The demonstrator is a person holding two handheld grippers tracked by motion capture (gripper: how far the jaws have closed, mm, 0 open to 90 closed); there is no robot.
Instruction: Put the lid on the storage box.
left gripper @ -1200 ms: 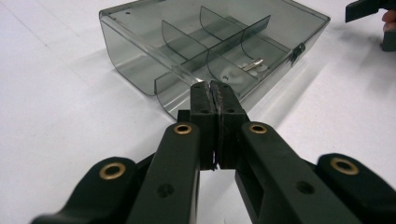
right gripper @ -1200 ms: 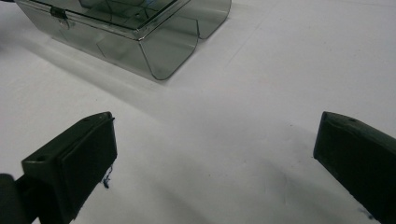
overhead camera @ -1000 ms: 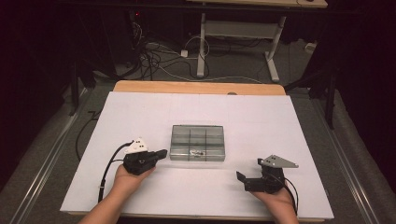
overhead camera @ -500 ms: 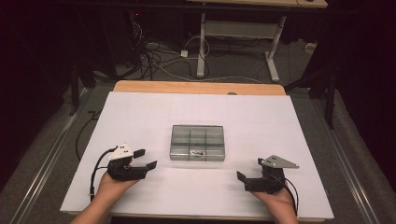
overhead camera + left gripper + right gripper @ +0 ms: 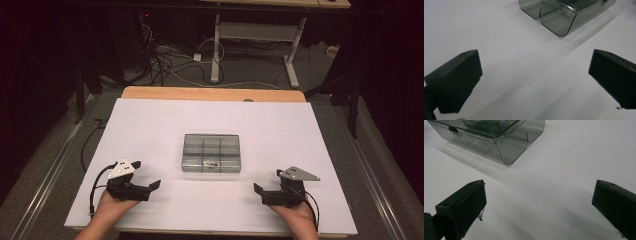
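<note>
A clear smoky plastic compartment box lies closed on the white table top, near its middle. Small dark items sit in its front middle compartment. My left gripper rests low at the front left, jaws wide apart and nothing between them; the box corner lies ahead of it. My right gripper sits at the front right, also open and holding nothing, with the box and its small latch ahead to its left.
A wooden table edge runs along the far side of the white sheet. Beyond it are cables on the floor and a white desk frame. Metal rails flank the table on both sides.
My left gripper has drawn back from beside the box toward the front left corner of the table. The right gripper has stayed where it was.
</note>
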